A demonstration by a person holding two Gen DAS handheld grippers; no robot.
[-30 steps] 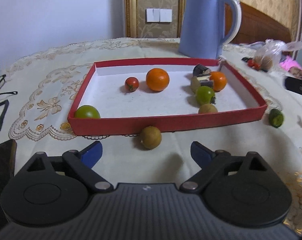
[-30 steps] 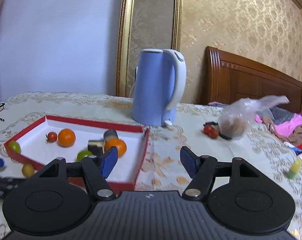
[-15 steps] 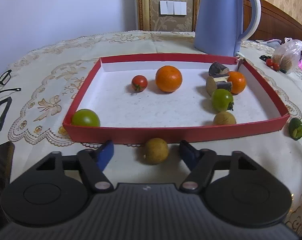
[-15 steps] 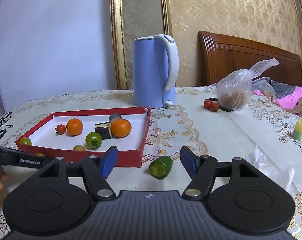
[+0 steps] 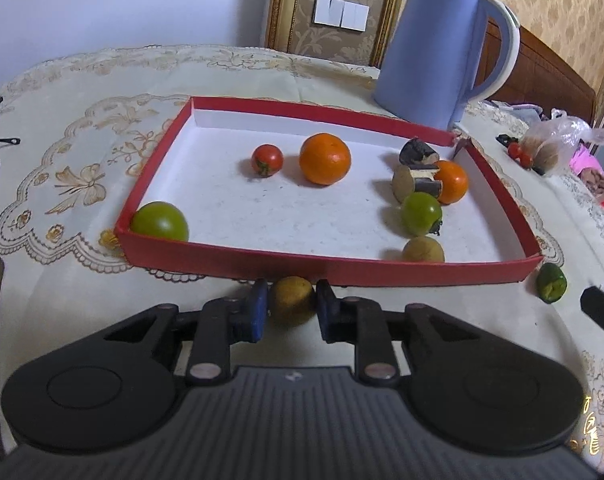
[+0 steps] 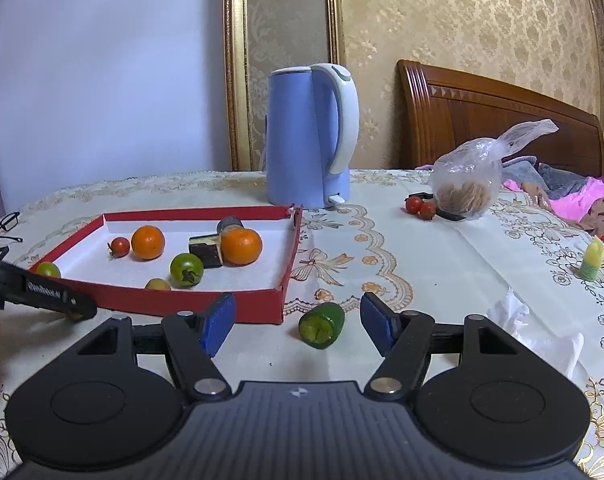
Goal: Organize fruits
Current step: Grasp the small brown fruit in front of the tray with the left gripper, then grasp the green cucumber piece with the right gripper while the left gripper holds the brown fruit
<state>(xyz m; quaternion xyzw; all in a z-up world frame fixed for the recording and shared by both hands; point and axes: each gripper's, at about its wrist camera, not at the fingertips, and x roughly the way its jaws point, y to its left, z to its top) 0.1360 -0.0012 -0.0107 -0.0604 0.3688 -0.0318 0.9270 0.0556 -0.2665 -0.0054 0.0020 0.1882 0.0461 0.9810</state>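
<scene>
My left gripper [image 5: 291,306] has its jaws clamped on a small yellow-brown fruit [image 5: 292,300] sitting on the worktop [image 5: 81,292], just in front of the red tray's [image 5: 326,270] near wall. My right gripper [image 6: 297,322] has its jaws standing partly open and holding nothing; the green fruit [image 6: 322,325] lies on the cloth between and a little beyond the blue pads, touching neither, just beside the tray's corner.
</scene>
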